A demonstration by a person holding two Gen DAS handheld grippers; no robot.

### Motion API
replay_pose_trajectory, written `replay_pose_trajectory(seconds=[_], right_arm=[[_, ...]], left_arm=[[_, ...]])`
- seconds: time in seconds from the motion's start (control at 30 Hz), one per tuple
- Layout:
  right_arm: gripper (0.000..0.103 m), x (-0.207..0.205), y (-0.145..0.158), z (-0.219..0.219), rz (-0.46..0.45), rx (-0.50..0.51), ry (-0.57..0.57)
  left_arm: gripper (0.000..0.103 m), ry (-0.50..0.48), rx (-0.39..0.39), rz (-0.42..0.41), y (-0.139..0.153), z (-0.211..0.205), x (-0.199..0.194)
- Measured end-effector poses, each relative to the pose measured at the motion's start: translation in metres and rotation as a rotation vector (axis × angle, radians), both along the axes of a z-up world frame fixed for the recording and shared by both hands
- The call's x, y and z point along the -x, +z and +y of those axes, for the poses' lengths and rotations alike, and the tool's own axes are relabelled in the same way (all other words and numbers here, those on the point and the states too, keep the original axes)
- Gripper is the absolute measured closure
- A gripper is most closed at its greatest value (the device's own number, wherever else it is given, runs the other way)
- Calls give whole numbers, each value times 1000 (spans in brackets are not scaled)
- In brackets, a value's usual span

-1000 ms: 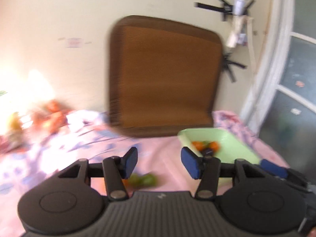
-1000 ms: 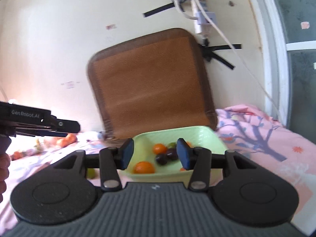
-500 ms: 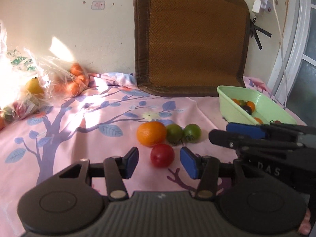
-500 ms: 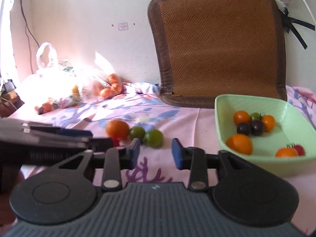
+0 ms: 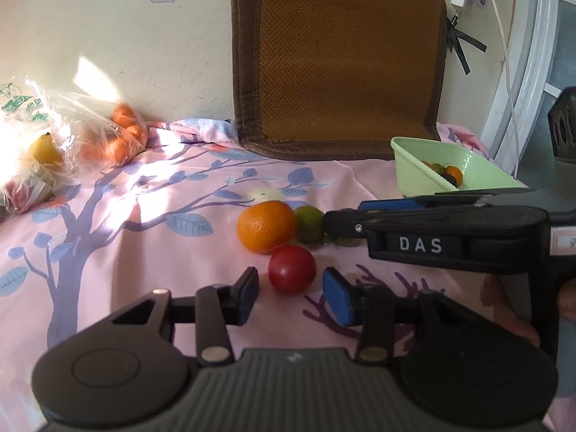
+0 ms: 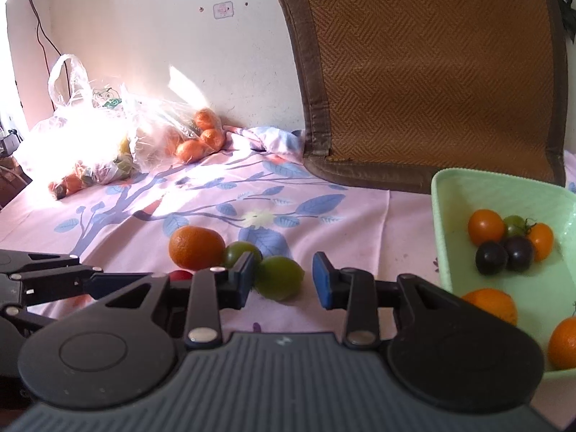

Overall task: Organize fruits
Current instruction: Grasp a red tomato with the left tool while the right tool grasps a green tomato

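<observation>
- On the pink cloth (image 5: 151,252) lay four fruits: one orange (image 5: 265,226), two green tomatoes (image 6: 279,277), one red tomato (image 5: 291,269).
- Left gripper (image 5: 290,297), just narrowed, bracketed the red tomato untouched.
- Right gripper (image 6: 282,280) stood open around a green one.
- Green tray (image 6: 446,208) held more.

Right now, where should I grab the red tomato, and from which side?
Probably grip the red tomato across its widest middle, one pad on each side, coming from the near side, where the left hand-held gripper has just been closing around it without touching yet. It is round, so off-centre pads would slip. The orange sits close behind, blocking that side.
</observation>
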State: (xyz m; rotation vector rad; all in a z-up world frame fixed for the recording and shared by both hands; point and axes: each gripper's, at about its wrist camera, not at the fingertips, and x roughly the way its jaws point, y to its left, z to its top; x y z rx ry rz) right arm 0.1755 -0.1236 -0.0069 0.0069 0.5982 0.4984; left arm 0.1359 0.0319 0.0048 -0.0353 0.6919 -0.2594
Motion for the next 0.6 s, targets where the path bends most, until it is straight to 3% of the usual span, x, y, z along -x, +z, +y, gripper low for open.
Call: replay_pose_trajectory(seconds=[0.1,0.2,0.37,0.6], right_arm=[[71,-1,-1,-1,34,-32,9],[71,15,3,-5,10,-29,-19],[71,69,10,-32,-65,-29,-73],[71,148,-5,-83,-73,-44,-203]], left_arm=[[74,-6,17,7,1,2,1],[74,-36,39,3,7,0,11],[74,-122,58,-4,11,-18,52],[74,-238,24,0,4,-53,104]])
